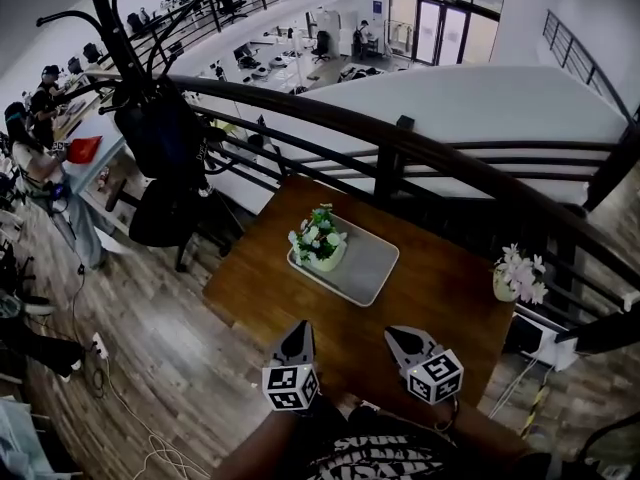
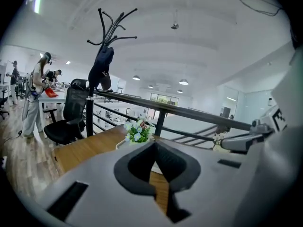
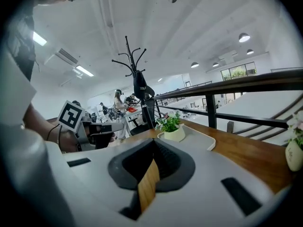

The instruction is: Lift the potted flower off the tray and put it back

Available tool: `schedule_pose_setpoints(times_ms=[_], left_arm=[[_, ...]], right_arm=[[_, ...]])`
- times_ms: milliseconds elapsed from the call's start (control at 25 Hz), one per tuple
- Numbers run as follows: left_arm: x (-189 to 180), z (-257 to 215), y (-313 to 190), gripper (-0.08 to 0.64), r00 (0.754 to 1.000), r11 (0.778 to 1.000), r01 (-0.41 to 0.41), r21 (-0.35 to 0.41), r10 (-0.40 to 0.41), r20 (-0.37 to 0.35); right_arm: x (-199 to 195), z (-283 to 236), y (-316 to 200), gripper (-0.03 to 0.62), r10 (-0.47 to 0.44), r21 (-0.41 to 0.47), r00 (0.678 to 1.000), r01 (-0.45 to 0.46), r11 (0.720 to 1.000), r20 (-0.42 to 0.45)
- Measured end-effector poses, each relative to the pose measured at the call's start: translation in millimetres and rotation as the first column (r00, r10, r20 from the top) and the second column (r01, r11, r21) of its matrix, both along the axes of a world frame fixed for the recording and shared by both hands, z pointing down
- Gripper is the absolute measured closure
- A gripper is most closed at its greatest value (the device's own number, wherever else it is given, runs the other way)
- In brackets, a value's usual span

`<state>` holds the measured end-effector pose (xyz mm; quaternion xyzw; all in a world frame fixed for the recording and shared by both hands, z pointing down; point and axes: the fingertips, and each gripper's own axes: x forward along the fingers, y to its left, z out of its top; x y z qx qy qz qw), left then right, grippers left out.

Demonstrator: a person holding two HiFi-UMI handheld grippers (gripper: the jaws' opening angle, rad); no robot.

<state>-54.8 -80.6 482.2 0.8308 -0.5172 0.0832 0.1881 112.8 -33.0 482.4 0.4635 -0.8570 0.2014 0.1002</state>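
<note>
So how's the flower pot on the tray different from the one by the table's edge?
The potted flower sits in the grey tray; the second flower pot stands on the bare wooden table, at its right edge. The potted flower has bushy green leaves among white and pink blooms; the second flower pot shows mostly pale pink blooms. Both stand upright in pale pots.

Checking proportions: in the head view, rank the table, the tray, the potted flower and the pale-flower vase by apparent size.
Largest, the table
then the tray
last, potted flower and vase: about equal, unranked
</note>
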Motion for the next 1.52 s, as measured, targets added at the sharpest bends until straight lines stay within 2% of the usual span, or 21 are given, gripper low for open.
schedule_pose_setpoints(times_ms=[400,640,1040,1520], left_arm=[[-14,14,-4,0.552,0.999,0.997,-0.036,-0.067,0.038,0.027],[-10,15,-21,0.552,0.999,0.991,-0.053,-0.125,0.053,-0.001],[-7,21,-17,0.552,0.996,0.987,-0.082,-0.135,0.084,0.007],[-3,16,-1,0.552,0.995,0.985,-0.099,-0.142,0.099,-0.006]], right_arm=[[-21,-8,-4,0.594,0.078,0.021,0.997,-0.078,0.997,0.006],[-37,4,-12,0.594,0.124,-0.045,0.992,-0.124,0.991,-0.003],[-28,-1,-14,0.594,0.178,-0.069,0.984,-0.18,0.981,-0.03],[-36,-2,0,0.594,0.158,-0.074,0.987,-0.16,0.984,-0.025]])
